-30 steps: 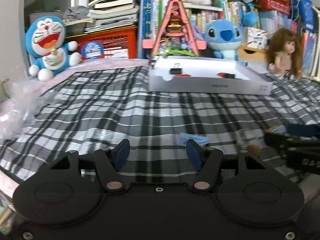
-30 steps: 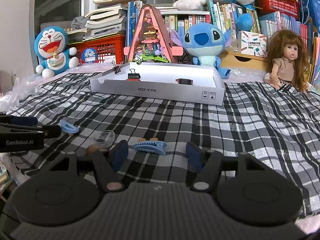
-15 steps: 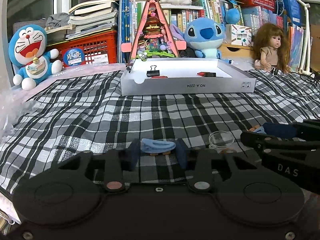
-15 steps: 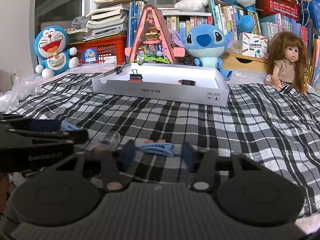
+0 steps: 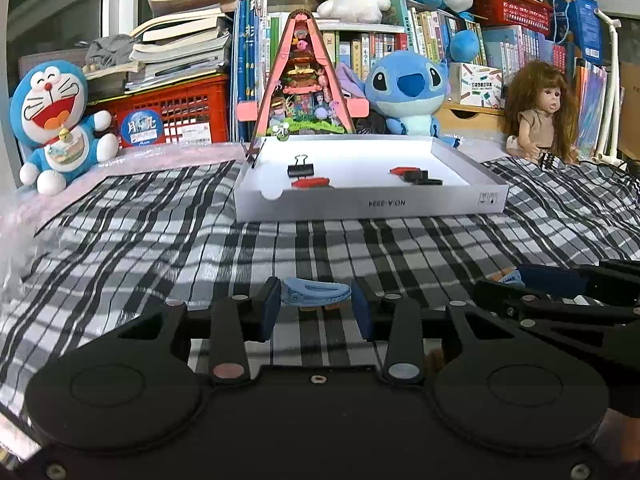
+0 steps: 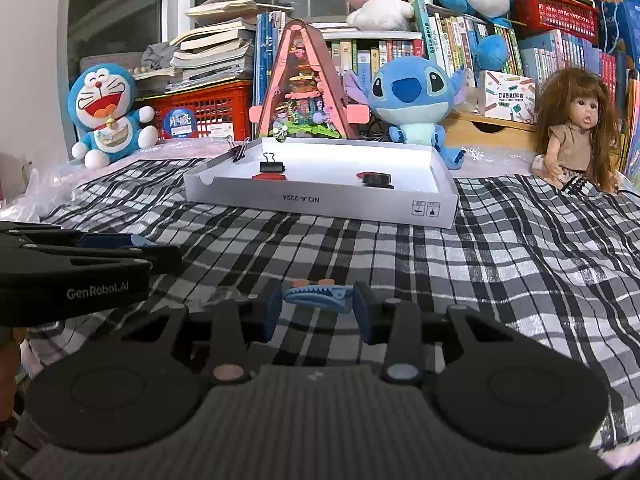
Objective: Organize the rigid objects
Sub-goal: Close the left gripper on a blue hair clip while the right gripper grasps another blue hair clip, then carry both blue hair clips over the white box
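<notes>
Across the black-and-white checked cloth, my left hand-held gripper (image 5: 316, 306) and right hand-held gripper (image 6: 316, 310) each pinch a small blue plastic hair clip (image 5: 314, 293) (image 6: 318, 294) endwise, so either could pivot free before the shallow white cardboard tray (image 5: 360, 202).

Right wrist view: a clear, round plastic item (image 6: 224, 294) is largely hidden behind the black left gripper (image 6: 156, 250); its kind cannot be determined. Small red and black items (image 6: 376, 179) in the shallow white cardboard tray (image 6: 320, 200) are too small to identify.

two light-blue hair clips (image 5: 315, 293) (image 6: 318, 295) lie crosswise, one clamped between each gripper's pads, before the white tray (image 5: 360, 205).
</notes>
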A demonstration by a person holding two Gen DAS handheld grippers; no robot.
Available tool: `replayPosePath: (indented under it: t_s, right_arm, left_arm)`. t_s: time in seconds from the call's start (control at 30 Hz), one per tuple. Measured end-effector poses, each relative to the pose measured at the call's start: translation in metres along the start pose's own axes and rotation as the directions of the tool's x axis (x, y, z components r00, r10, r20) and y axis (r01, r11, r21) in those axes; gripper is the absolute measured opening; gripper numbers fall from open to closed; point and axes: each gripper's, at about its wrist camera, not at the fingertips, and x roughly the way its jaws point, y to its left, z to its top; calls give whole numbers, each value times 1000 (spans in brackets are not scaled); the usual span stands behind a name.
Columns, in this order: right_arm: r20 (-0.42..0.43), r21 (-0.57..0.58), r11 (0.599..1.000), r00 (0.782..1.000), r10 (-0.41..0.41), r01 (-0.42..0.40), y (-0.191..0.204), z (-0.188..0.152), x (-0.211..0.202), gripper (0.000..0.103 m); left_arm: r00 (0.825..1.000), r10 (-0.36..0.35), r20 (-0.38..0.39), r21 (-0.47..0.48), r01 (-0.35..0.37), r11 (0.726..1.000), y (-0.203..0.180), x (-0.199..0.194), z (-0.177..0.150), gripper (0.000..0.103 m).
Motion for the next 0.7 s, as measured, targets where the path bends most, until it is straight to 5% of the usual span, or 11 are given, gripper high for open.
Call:
replayPosePath:
  t_s: [0.7]
  right_arm:
    - [19, 16, 1000, 1000, -15, 14, -22, 60, 25, 44]
  left_arm:
    - [997, -72, -16, -53, 71, 996, 5, 34, 66, 36]
